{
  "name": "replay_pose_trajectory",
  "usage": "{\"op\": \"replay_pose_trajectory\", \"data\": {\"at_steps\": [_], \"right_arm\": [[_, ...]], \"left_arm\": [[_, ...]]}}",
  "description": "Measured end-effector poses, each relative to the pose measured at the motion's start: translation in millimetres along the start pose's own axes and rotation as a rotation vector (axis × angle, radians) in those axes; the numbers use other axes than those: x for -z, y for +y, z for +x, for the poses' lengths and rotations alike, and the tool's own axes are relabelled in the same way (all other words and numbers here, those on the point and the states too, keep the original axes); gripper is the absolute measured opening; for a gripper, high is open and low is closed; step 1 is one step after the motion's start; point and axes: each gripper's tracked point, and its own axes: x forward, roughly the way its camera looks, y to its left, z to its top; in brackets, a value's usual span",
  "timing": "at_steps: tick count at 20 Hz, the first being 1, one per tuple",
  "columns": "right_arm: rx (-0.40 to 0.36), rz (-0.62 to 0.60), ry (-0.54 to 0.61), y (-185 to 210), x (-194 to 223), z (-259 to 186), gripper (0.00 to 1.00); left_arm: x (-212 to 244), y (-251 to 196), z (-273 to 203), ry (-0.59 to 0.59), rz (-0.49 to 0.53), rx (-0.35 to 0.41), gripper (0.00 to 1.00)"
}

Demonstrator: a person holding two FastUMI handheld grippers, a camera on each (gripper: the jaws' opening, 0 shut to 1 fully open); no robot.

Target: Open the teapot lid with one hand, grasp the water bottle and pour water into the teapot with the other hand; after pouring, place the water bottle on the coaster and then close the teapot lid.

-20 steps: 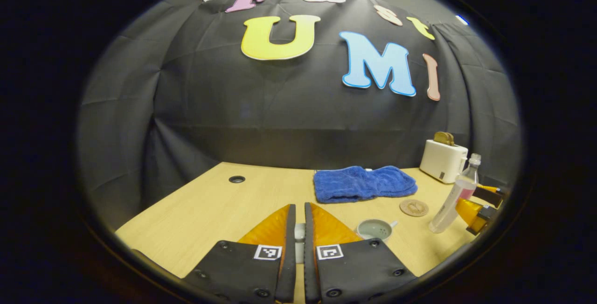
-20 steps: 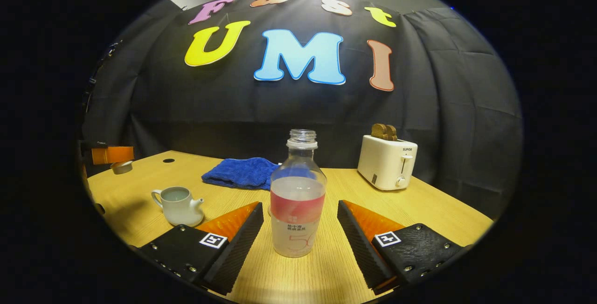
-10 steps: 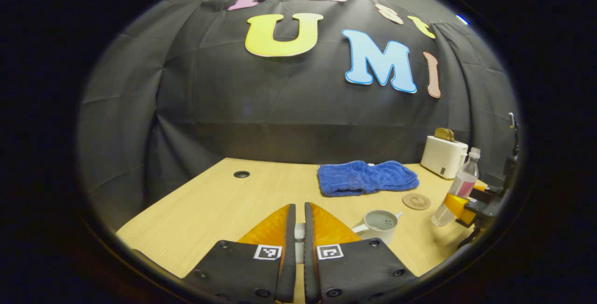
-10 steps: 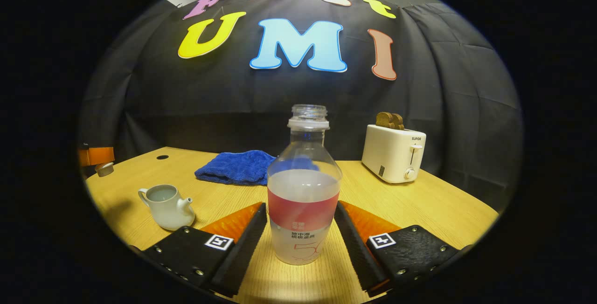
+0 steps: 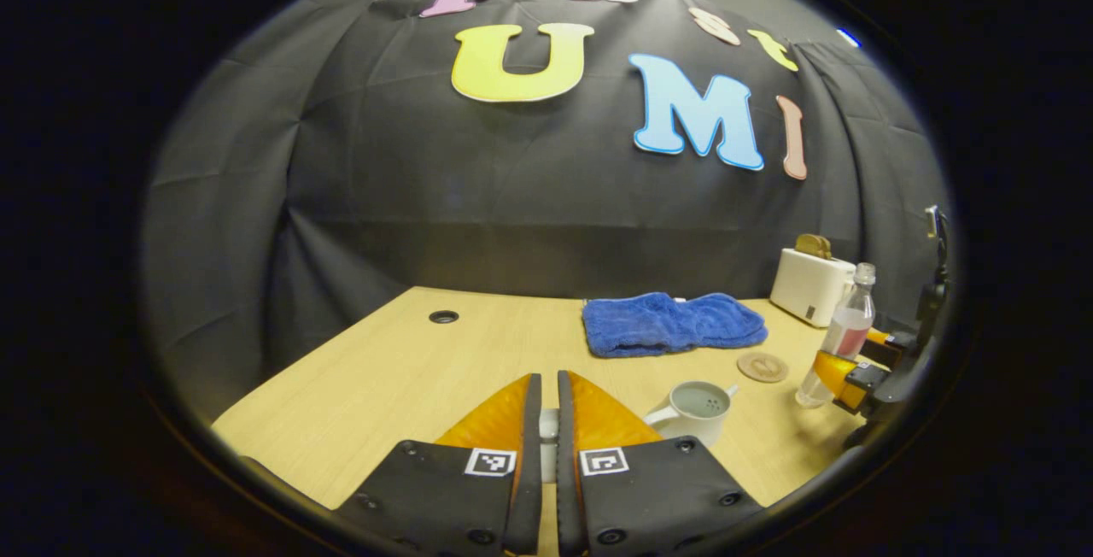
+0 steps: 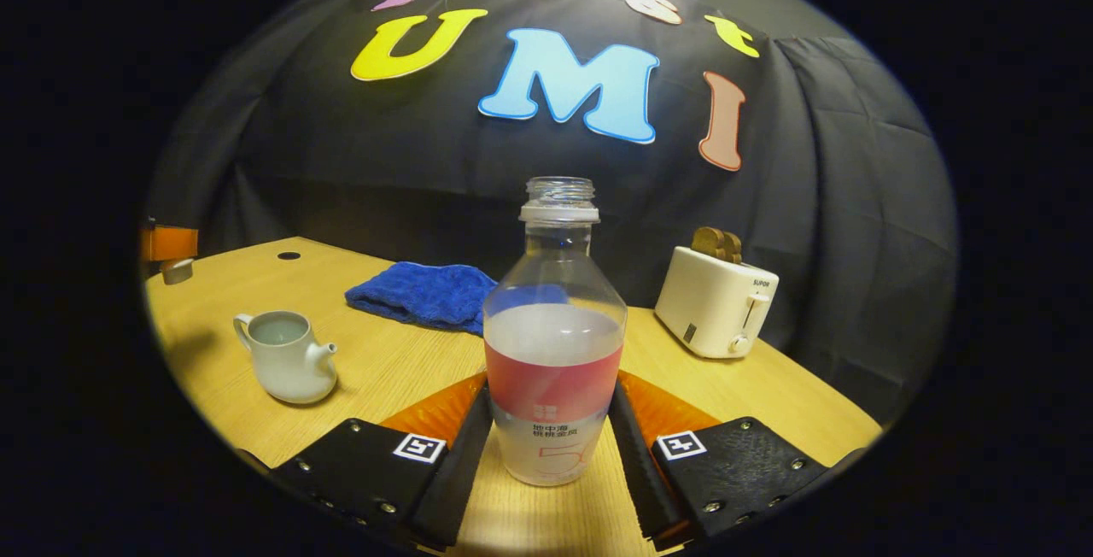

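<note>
In the right gripper view, the right gripper [image 6: 551,446] had its fingers clamped on the water bottle [image 6: 553,343], one against each side of the labelled lower body. The bottle stood upright between them, uncapped and partly filled; whether its base touched the bench [image 6: 410,369] could not be told. Ahead of the fingers and off to their left, the teapot [image 6: 286,356] sat on the bench with its top open and its spout turned toward the bottle. Farther beyond the fingers lay a blue towel [image 6: 423,294], and ahead to their right stood a white toaster [image 6: 716,301] with bread in its slots. At the far left edge of that view the left gripper [image 6: 175,256] showed, a small pale lid [image 6: 178,271] at its tip.

In the left gripper view, the left gripper [image 5: 548,429] had its fingers nearly together, pinched on a small pale thing, the lid [image 5: 548,425], seen in the narrow gap between them. Just to the right of those fingers sat the open teapot [image 5: 696,407], holes showing inside it. Ahead and farther right lay the round coaster [image 5: 762,366], bare, near the blue towel [image 5: 670,324]. Right of the coaster, the right gripper [image 5: 841,369] gripped the water bottle [image 5: 841,339] from the side, with the toaster [image 5: 809,284] behind.
</note>
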Motion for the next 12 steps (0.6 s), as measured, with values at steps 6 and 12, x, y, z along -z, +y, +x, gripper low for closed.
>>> {"op": "replay_pose_trajectory", "data": {"at_steps": [6,12], "right_arm": [[0.039,-0.275,-0.066,1,-30,5,0.75],[0.046,-0.524,-0.074,16,-40,16,0.75]], "left_arm": [[2,6,-2,0.004,-0.005,-0.005,0.13],[3,14,-3,0.004,-0.007,-0.013,0.13]]}}
